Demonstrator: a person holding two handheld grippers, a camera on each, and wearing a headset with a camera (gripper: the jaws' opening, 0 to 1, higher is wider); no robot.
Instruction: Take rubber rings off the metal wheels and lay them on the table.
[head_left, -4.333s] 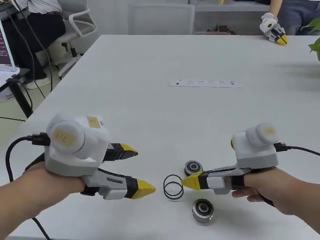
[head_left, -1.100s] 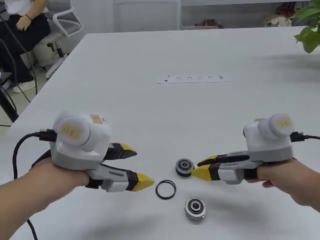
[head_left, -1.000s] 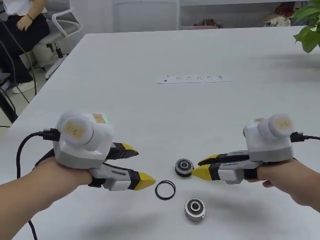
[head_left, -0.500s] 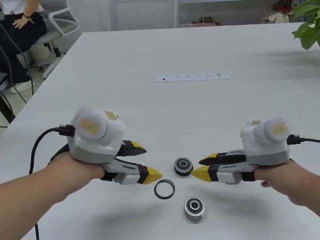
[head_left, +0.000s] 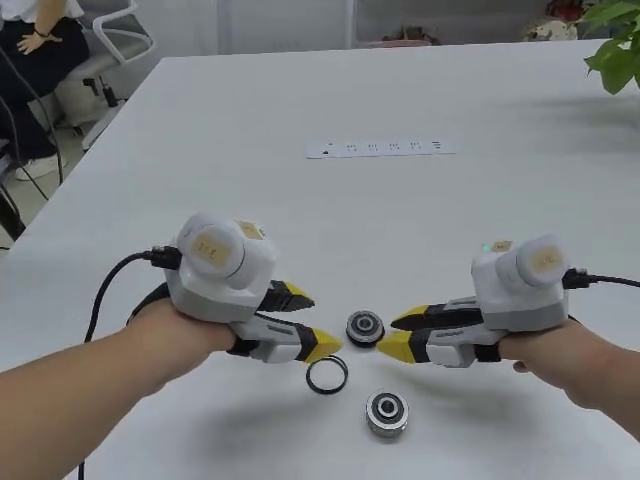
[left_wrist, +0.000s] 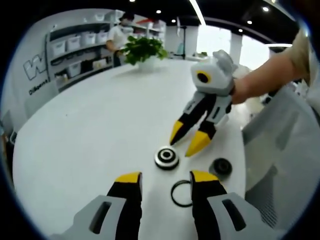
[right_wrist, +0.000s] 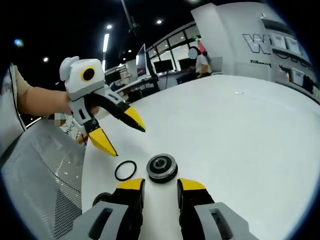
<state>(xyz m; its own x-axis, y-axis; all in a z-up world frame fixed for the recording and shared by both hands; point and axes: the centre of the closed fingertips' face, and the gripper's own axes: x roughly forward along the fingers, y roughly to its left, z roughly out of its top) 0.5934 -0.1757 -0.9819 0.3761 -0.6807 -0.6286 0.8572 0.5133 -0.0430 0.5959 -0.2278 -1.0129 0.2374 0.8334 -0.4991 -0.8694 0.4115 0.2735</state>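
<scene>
I judged the step in hand to be the approach to the wheel (head_left: 365, 328) on the table (head_left: 420, 230); one ring (head_left: 327, 374) already lay loose and flat just beside that wheel, on the side towards me; the wheel's dark rim suggested that rubber was left on it, though I could not be sure; my left gripper (head_left: 312, 322) hovered just left of the wheel, jaws spread wide and holding nothing; my right gripper (head_left: 395, 334) hovered just right of the wheel, jaws parted less and equally empty; both sets of tips pointed at the wheel and neither seemed to touch it; in each gripper view the wheel sat just ahead of the gap between that gripper's own jaws; a second wheel (head_left: 386, 412) lay nearer me than the first, just past the ring; the next move, I reckoned, called for one gripper to close on the wheel and pin it while the other caught the rubber edge with a tip; on that smooth top the wheel might well slide away.
</scene>
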